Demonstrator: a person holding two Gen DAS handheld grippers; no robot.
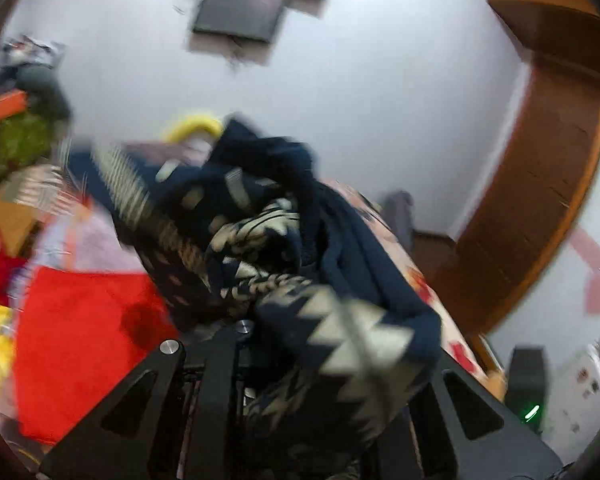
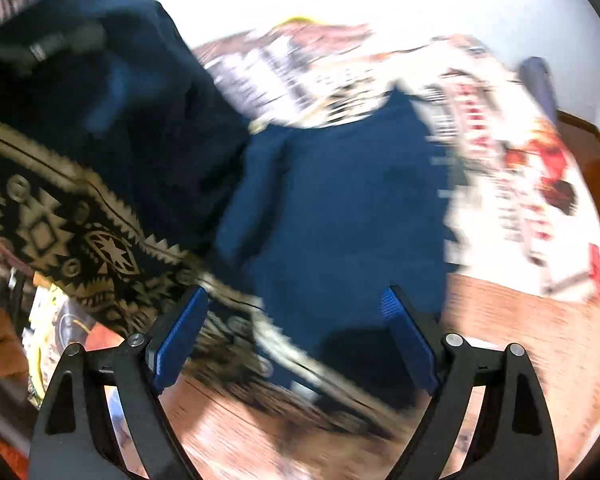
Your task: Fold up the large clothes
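Pinching a bunched fold of the navy patterned sweater at 6 o'clock, the left gripper has jaws pressed on fabric, prob lifting it to fold over. Right wrist view: right gripper jaws spread, empty, above the sweater body spread on the bed, w/ the lifted part at 10 o'clock.

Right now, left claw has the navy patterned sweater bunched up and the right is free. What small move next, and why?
Probably lower the open right claw onto the sweater's near hem and pinch it: the left claw holds only a bunched end, so a second grip lets you spread it flat.
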